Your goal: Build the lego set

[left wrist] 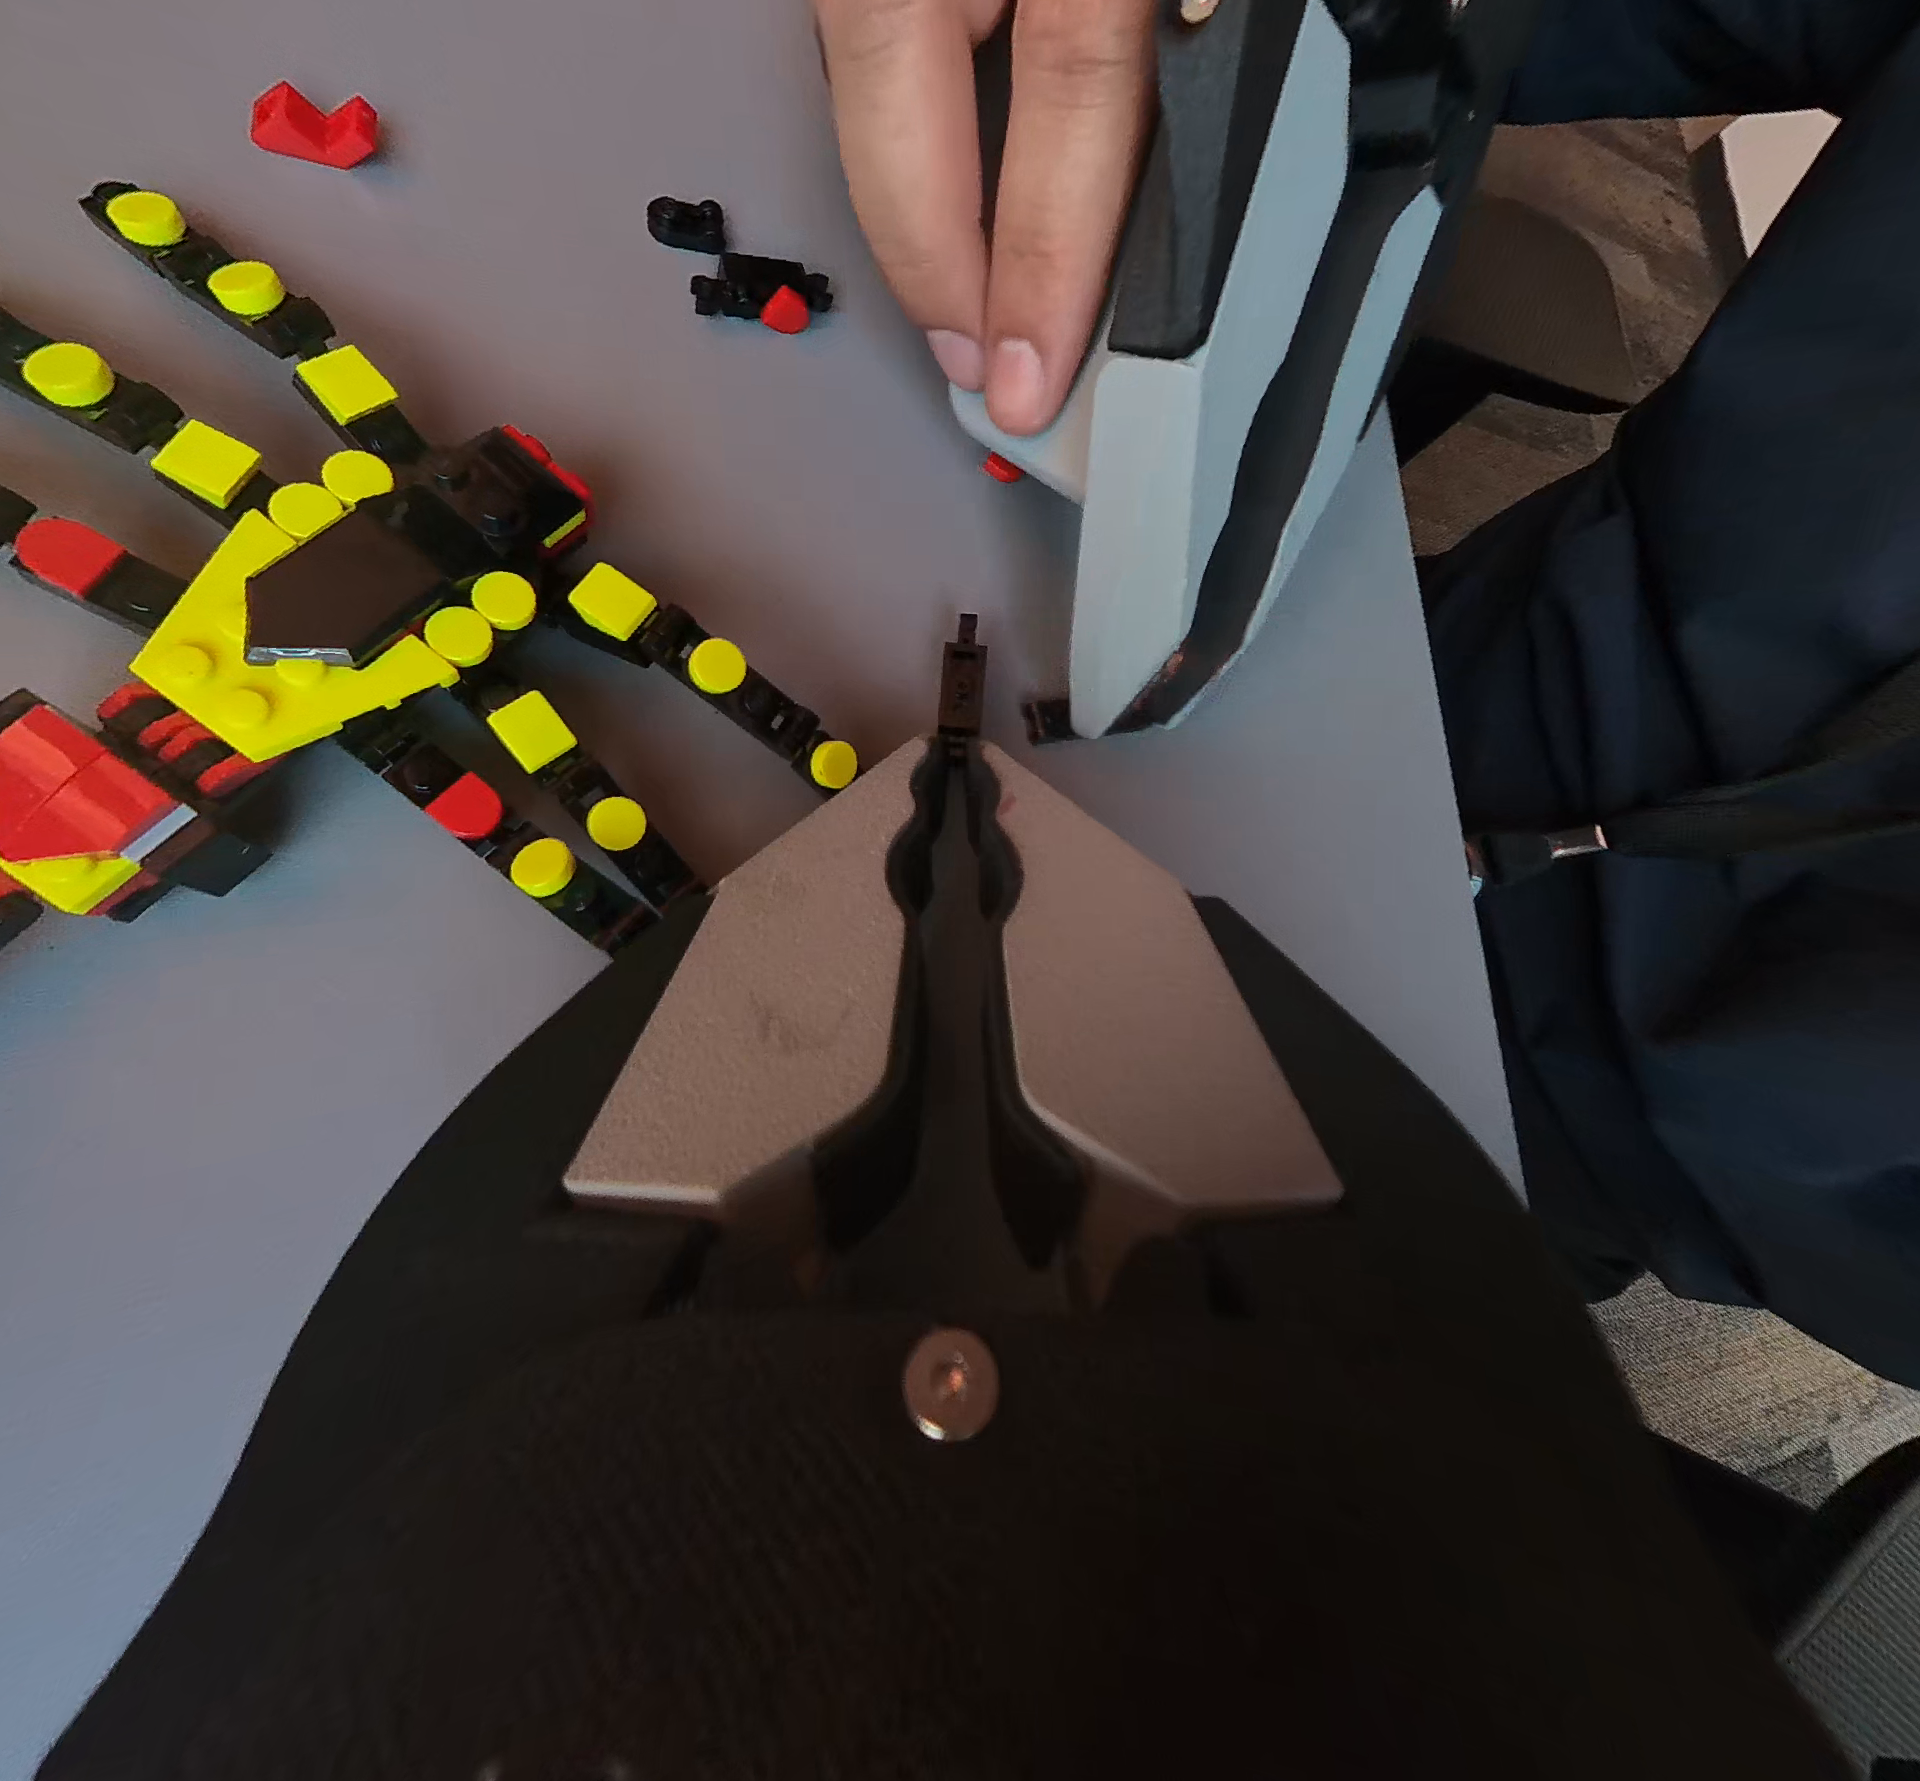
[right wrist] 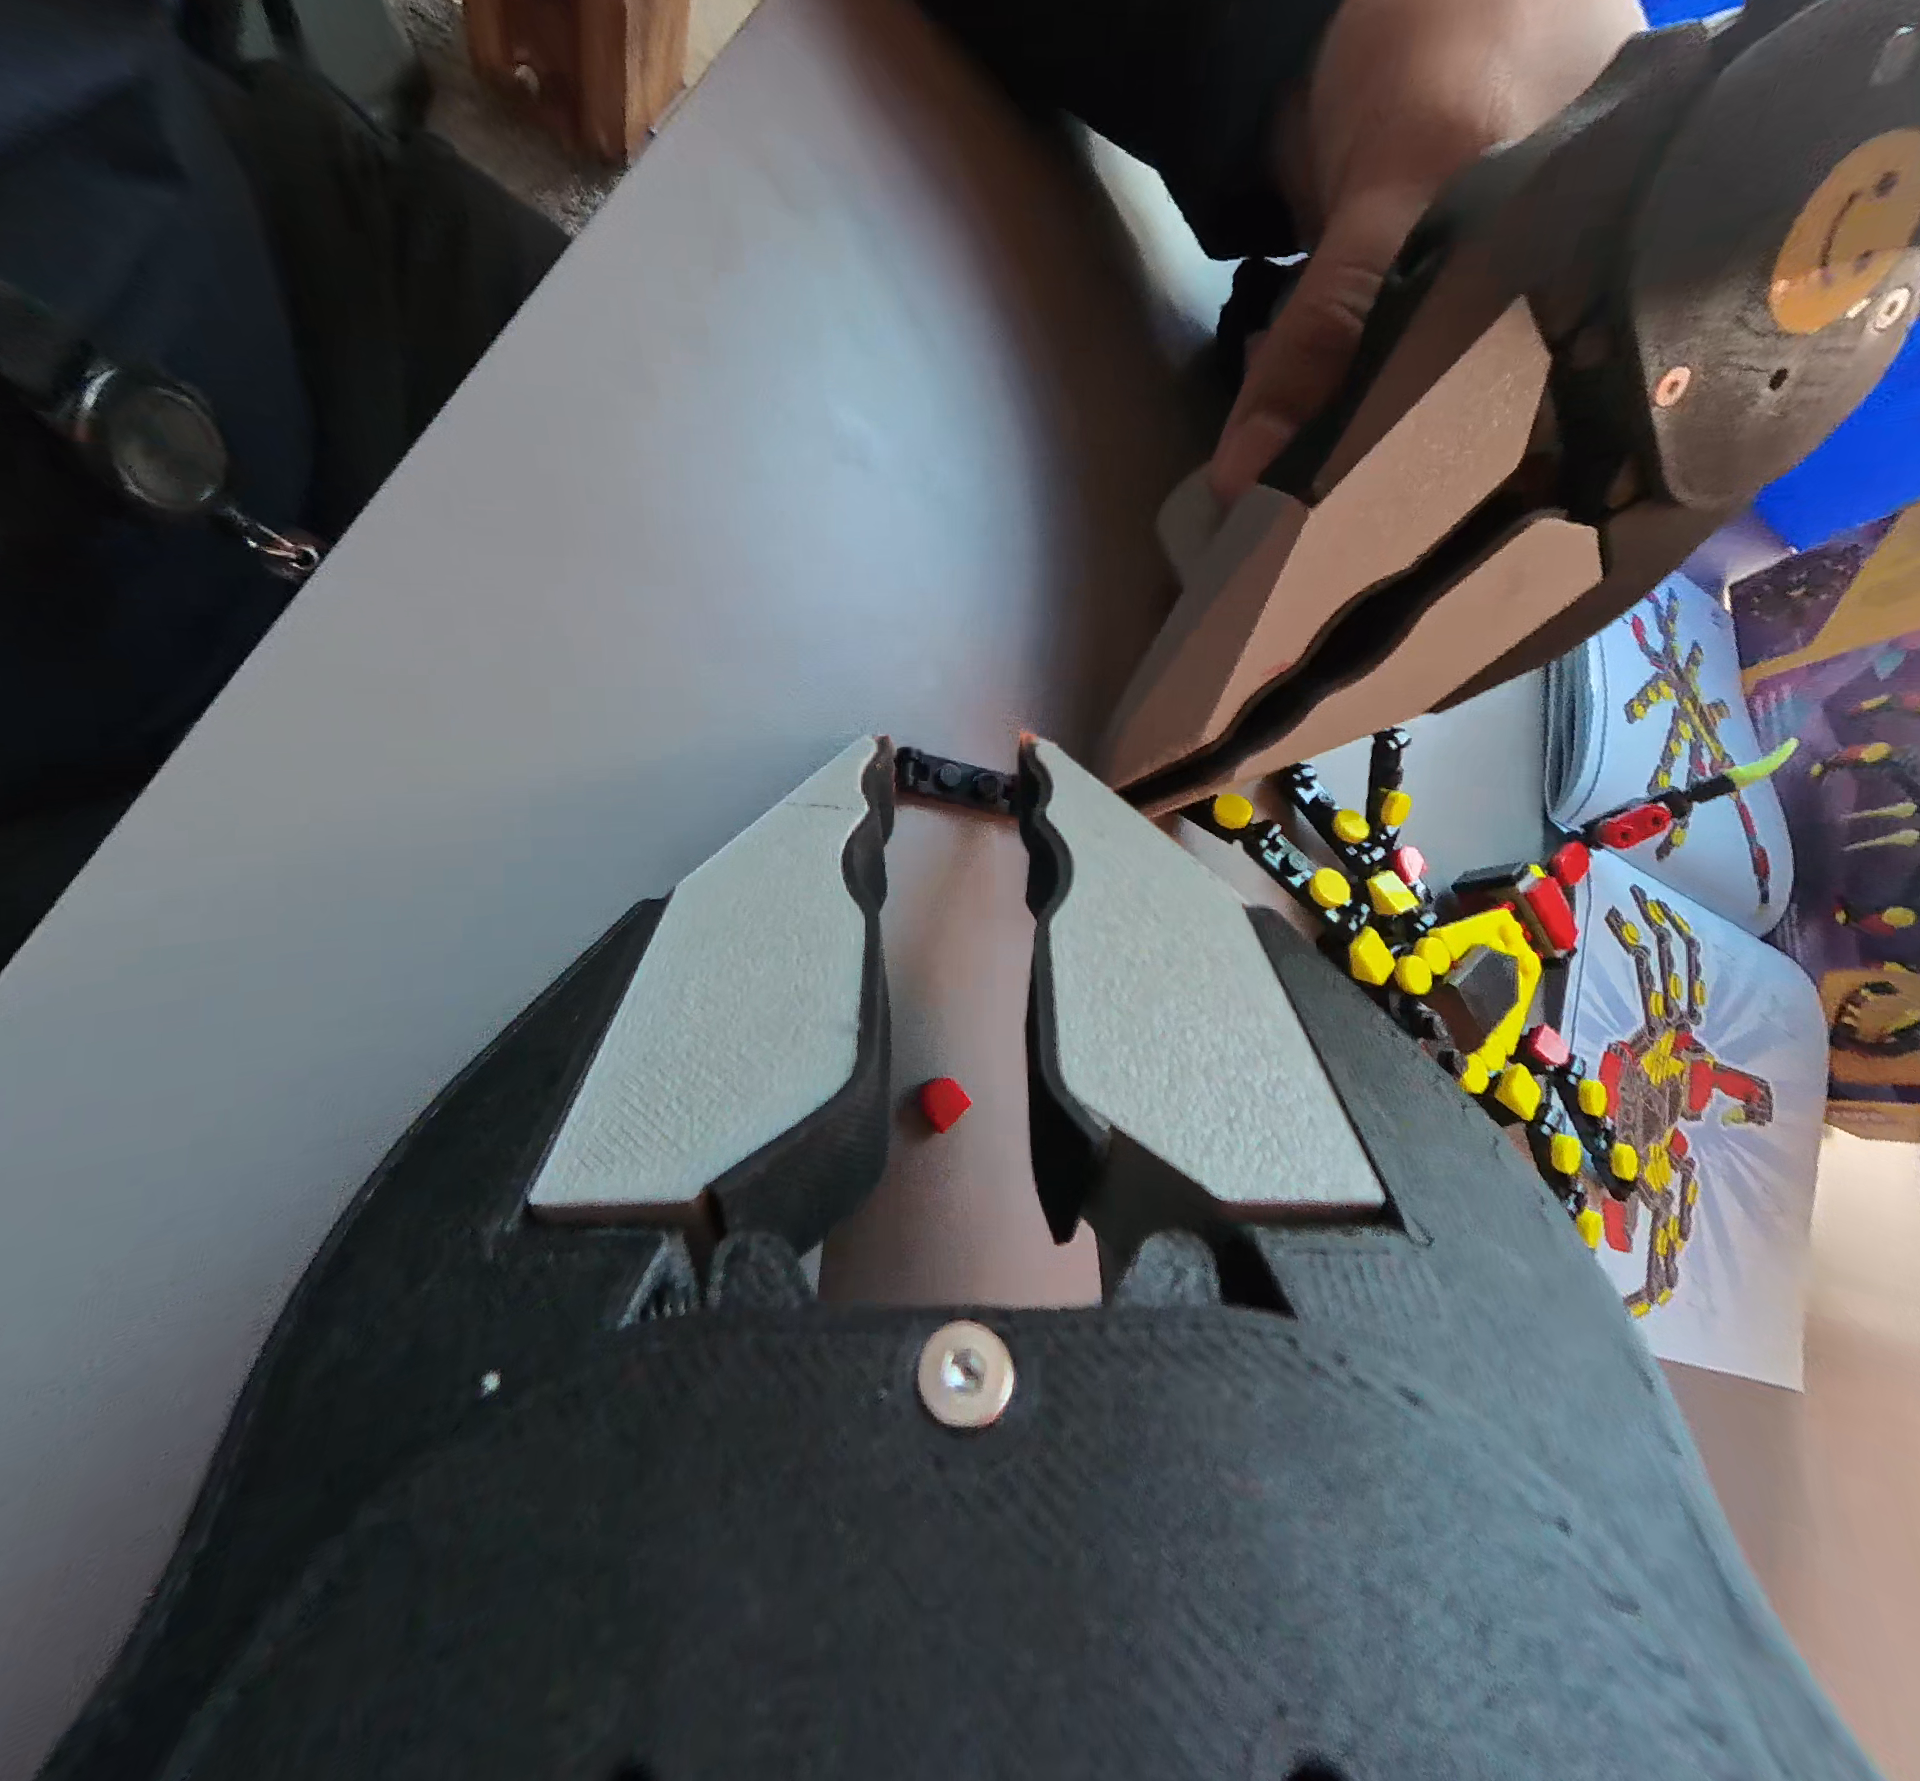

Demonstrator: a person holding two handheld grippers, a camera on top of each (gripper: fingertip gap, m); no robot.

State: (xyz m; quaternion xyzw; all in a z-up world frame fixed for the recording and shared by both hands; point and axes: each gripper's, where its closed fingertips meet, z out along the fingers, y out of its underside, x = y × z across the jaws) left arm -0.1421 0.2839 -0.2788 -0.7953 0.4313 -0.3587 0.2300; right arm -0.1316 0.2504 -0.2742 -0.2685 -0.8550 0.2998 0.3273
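At table edge: left claw (left wrist: pixel 961 765) clamped on black lego strip (left wrist: pixel 960 677), right claw (right wrist: pixel 951 775) apart, seemingly straddling it.

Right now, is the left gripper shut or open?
Shut. The left gripper has its fingertips pressed together on a thin black lego piece that sticks out past them.

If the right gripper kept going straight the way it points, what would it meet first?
The right gripper, jaws open, points at a small black studded plate lying on the table right at its fingertips; it may already touch it.
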